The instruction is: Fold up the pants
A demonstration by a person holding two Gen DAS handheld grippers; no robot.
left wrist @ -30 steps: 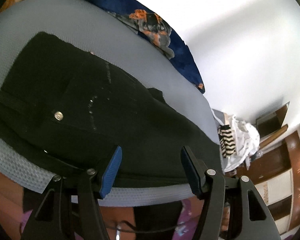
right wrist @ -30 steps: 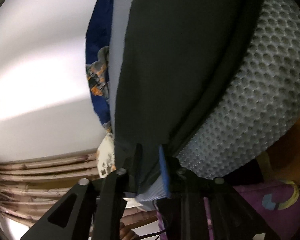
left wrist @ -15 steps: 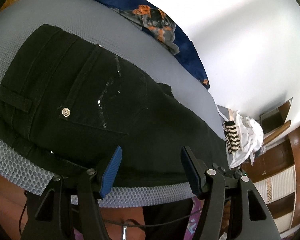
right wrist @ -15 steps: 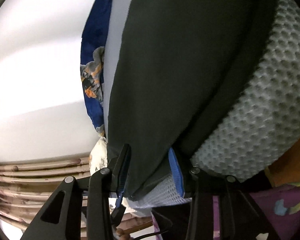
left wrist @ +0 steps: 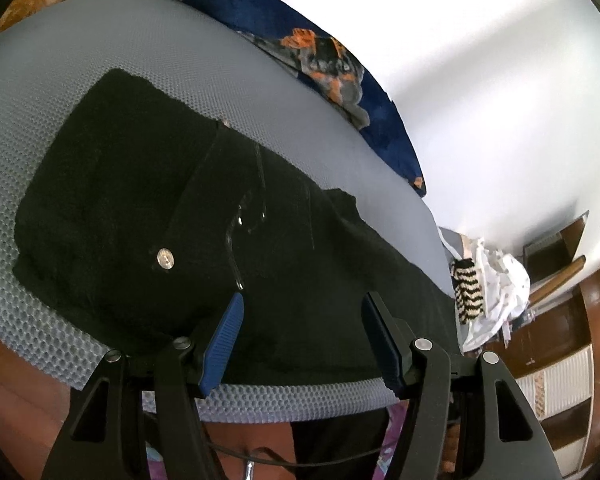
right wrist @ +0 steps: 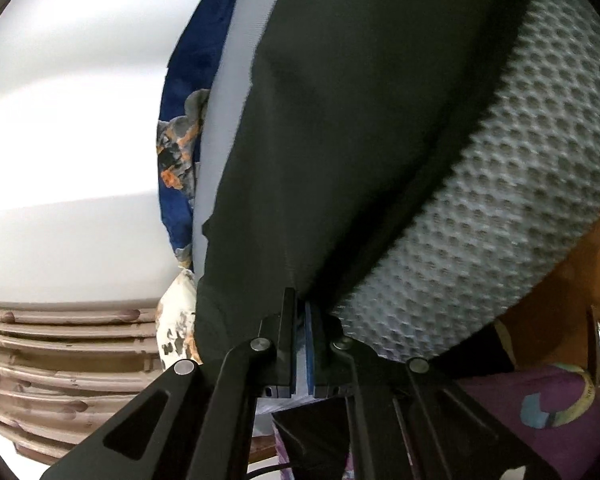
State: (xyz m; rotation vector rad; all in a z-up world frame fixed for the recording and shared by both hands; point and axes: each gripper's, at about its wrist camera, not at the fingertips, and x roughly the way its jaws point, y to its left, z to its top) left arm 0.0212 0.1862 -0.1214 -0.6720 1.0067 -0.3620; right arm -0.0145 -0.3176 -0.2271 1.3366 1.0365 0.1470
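Left wrist view: the black pants (left wrist: 204, 216) lie spread across a grey honeycomb-textured mattress (left wrist: 260, 112), reaching from the left side toward the right edge. A silver button (left wrist: 165, 258) shows on the dark cloth, with a line of small shiny studs (left wrist: 236, 232) beside it. The left gripper (left wrist: 302, 338) hovers at the near edge of the pants, its 2 blue-padded jaws spread apart with nothing pinched between them. A blue blanket with orange patches (left wrist: 324, 64) runs along the far side of the mattress against a white wall (left wrist: 480, 80). A heap of white clothes with a black-and-white striped piece (left wrist: 484, 280) sits at the right, near brown wooden furniture (left wrist: 560, 320).

Right wrist view: the right gripper (right wrist: 300, 312) has its jaws pressed together, pinching the edge of the pants (right wrist: 360, 120) where the cloth hangs off the mattress (right wrist: 500, 208). The same blue blanket (right wrist: 184, 140) shows at the left.
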